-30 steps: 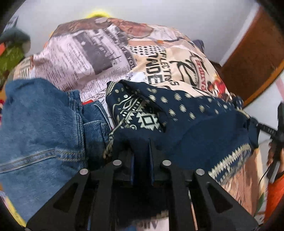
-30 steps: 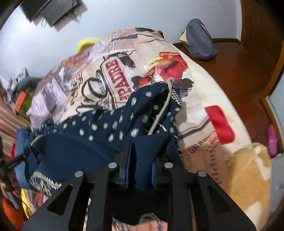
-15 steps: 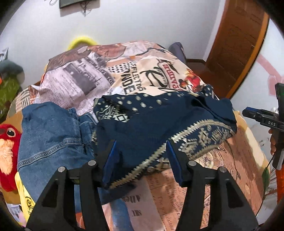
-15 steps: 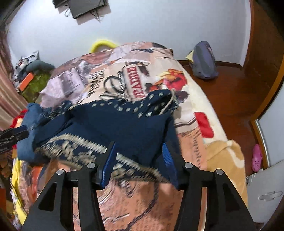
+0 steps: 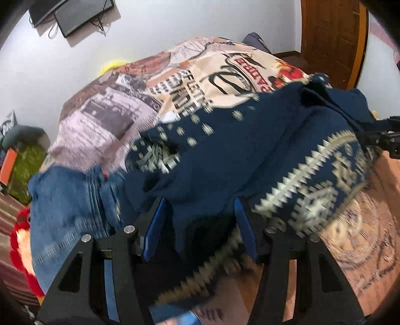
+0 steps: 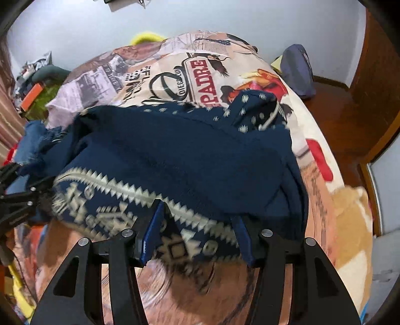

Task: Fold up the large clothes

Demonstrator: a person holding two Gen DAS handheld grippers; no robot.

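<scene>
A navy hooded garment with a cream zigzag band lies bunched on the printed bedspread. My left gripper is open, its fingers spread either side of the garment's near left edge, with cloth lying between them. My right gripper is open too, its blue pads straddling the patterned hem of the same garment. The hood and its cord lie at the far right. The other gripper shows at the edge of each wrist view.
Blue jeans lie left of the garment, with a red plush toy beyond them. A grey bag sits on the wooden floor by the door. A screen hangs on the wall.
Both grippers were shut on the navy garment a second ago. They have opened and let it drop on the bed, then moved back in close over its near edge.
</scene>
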